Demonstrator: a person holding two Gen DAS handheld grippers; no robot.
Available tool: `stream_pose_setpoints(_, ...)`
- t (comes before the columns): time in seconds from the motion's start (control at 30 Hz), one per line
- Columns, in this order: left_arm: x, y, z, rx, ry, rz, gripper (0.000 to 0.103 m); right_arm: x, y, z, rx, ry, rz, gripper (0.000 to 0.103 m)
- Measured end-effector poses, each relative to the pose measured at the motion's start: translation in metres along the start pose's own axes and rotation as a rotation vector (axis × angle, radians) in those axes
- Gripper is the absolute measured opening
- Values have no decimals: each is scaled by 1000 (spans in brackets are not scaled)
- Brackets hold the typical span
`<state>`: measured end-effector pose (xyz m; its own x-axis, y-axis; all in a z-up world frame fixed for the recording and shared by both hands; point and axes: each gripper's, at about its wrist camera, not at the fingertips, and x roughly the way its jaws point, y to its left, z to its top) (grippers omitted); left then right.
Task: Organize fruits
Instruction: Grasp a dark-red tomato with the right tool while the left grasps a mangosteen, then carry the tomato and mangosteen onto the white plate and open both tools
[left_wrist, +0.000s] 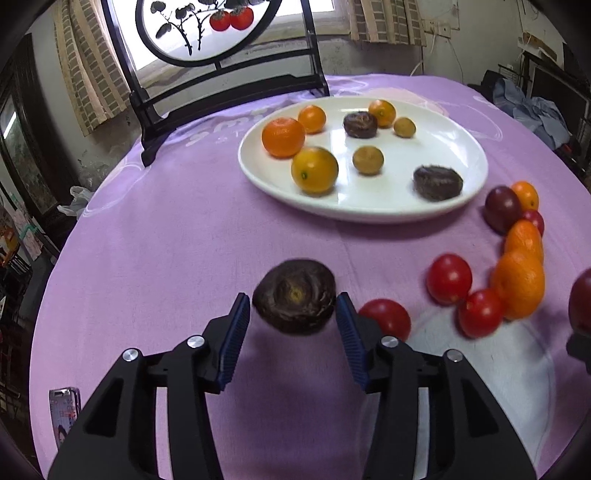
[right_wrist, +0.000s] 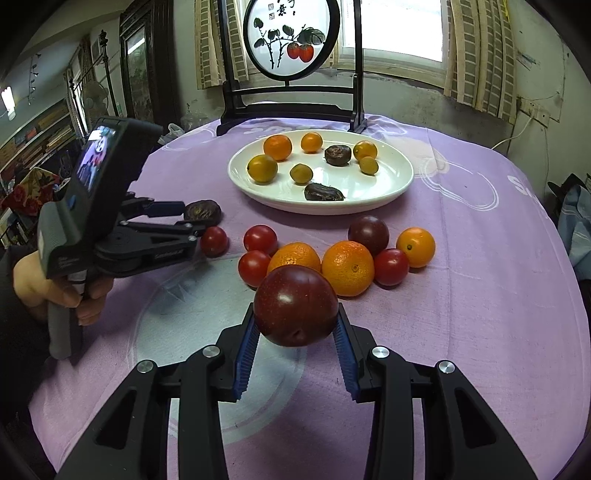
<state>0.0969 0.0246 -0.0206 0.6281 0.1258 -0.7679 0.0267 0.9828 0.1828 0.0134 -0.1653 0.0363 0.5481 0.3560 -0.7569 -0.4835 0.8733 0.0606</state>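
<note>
Fruits were partly sorted: eight lay on the white plate (right_wrist: 400, 184), about ten remained on the purple cloth (left_wrist: 166, 221), a dark wrinkled fruit (left_wrist: 294, 301) sat unpinched between the part-open left gripper (left_wrist: 293, 314), and a plum (right_wrist: 295, 305) was clamped by the right gripper (right_wrist: 295, 328).

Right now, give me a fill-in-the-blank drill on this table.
1. The right gripper is shut on a dark red ___.
2. The plate holds ___ dark wrinkled fruits.
3. ___ red tomatoes lie on the cloth.
4. The cloth is ___ in colour.
Missing words: plum; two; four; purple.
</note>
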Motion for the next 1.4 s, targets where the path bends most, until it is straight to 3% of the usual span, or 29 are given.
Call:
stream_pose_setpoints(0.37,-5,3,9,-77,29,-59,43,5,-3,0,9,11,-10,40)
stream_pose_setpoints(0.6,-66,7,17,-85,-103,-102,44,-2,-8,6,44,-34,7,40)
stream_pose_setpoints(0.77,-87,-2,44,-83,-167,-139,44,-13,-13,34,49,-87,21,40)
stream_pose_setpoints(1.0,-51,-18,93,-117,-135,-143,44,16,-29,89,40,-108,-29,40)
stream_pose_setpoints(1.2,1,-24,118,-130,-57,-124,44,74,-48,112,85,-9,-53,41)
stream_pose_setpoints(1.27,11,-25,123,-125,-47,-122,44,89,-55,116,113,19,-33,43)
stream_pose_setpoints(1.33,22,-26,129,-137,-36,-124,44,97,-61,120,140,23,-7,56)
stream_pose_setpoints(1.4,27,-24,133,-163,-41,-131,47,98,-63,122,159,10,-5,58)
